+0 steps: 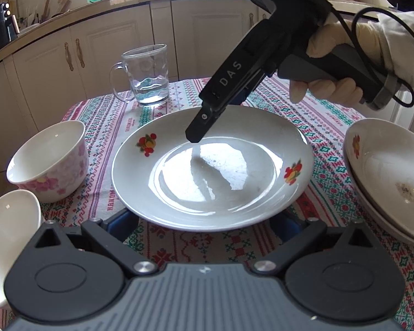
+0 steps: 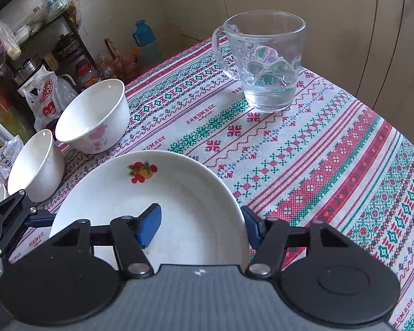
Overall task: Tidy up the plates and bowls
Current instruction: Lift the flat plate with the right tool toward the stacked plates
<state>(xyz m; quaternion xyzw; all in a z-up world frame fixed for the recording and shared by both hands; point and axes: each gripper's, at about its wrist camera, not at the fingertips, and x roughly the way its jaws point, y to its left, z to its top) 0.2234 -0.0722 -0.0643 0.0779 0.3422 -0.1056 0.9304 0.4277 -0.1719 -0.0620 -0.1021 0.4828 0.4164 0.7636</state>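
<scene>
A white plate with fruit decals (image 1: 212,165) lies flat on the table (image 1: 331,149), which is covered by a patterned cloth in red, green and white. The right gripper (image 2: 202,224) points steeply down at the plate's far rim: one blue pad (image 2: 150,224) sits inside the plate and the other (image 2: 252,224) outside the rim, so the rim stands between them. The jaws are partly drawn in, but whether the pads press on the rim I cannot tell from either view. In the left wrist view the gloved right hand (image 1: 334,66) holds that tool's grey handle, its black finger coming down onto the plate's far side. The left gripper (image 1: 204,227) sits low at the plate's near edge with its blue pads spread wide, one showing at each side beneath the near rim, apart from each other and holding nothing. A pink-flowered bowl (image 1: 48,160) stands just left of the plate, and a plain white bowl (image 1: 9,237) is nearer still on that side. Stacked white plates (image 1: 389,176) rest at the right edge. A glass mug (image 1: 147,74) with a little water stands behind the plate.
</scene>
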